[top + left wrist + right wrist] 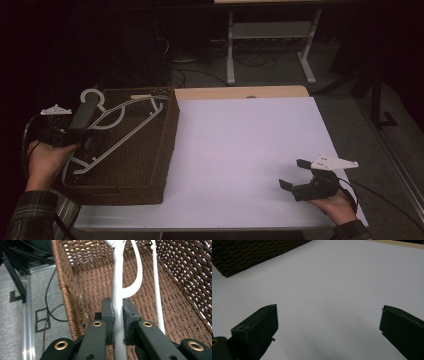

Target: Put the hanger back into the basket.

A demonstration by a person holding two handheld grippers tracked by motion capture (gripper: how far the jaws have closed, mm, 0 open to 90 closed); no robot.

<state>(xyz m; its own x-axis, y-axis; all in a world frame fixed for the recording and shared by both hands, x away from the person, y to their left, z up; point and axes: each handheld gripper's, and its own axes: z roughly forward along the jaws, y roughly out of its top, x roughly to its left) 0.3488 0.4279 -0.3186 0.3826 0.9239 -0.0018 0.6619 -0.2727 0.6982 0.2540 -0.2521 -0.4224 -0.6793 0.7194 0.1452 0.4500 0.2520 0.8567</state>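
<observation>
While the table (240,150) lies bare, the basket (150,150) at its left holds the hangers (117,131), and the left gripper (118,315) pinches one bar; lifted crooked, it could snag the other hanger or the rim. Right gripper (295,174) gapes idle.

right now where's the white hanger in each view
High view: the white hanger lies across the wicker basket at the left, its near end in the left tool.
Left gripper view: centre, its bar clamped between the jaws and running up the picture.
Right gripper view: not in it.
Shared landmark: the basket, whose corner is at top left there.
</observation>
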